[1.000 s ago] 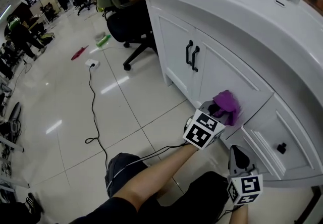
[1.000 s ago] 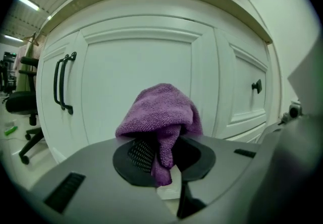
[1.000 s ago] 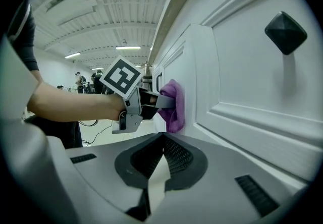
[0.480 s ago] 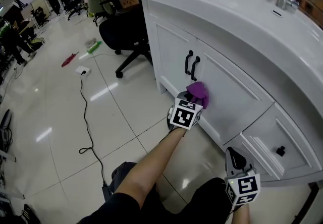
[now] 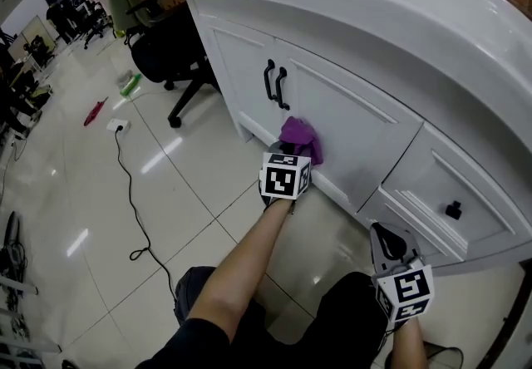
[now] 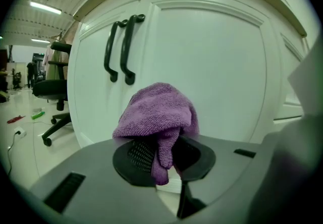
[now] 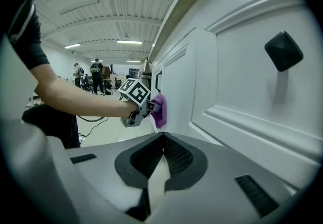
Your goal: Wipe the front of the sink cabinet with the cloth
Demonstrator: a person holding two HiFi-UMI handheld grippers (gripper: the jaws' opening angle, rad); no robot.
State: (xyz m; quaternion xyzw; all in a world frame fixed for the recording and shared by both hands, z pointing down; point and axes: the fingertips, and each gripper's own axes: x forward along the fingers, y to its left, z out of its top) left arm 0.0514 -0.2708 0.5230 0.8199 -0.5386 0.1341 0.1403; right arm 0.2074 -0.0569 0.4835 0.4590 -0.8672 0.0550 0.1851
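Sliding left along the sink cabinet [image 5: 249,68] since a second ago, the purple cloth [image 5: 301,139] is now sitting low on the right-hand door [image 5: 353,130], much nearer the two black handles [image 5: 275,85] than it was. It was down by the drawer edge before.

I am starting at the left. The handles are standing up and to the left of the cloth, close but not touching it. The left tongs [image 6: 161,155] are squeezing the cloth tight, and a bunch of it is puffing out over their tips. In the left gripper view the door is filling the space straight ahead, and the cloth is pressing flat against it. So the wiping face is lying right in front of these tongs, and most of the door is stretching up and to the right of the cloth.

Going right, the drawer [image 5: 436,201] with its small black knob [image 5: 453,210] is waiting next to the door. The right tongs [image 5: 387,243] are hanging low near that drawer, well apart from the cloth. They are pinched closed with nothing in them.

I am thinking the left tongs are the ones doing the work, since they are holding the cloth on the door. The next wipe is probably needing a push up or to the right, keeping clear of the handles.
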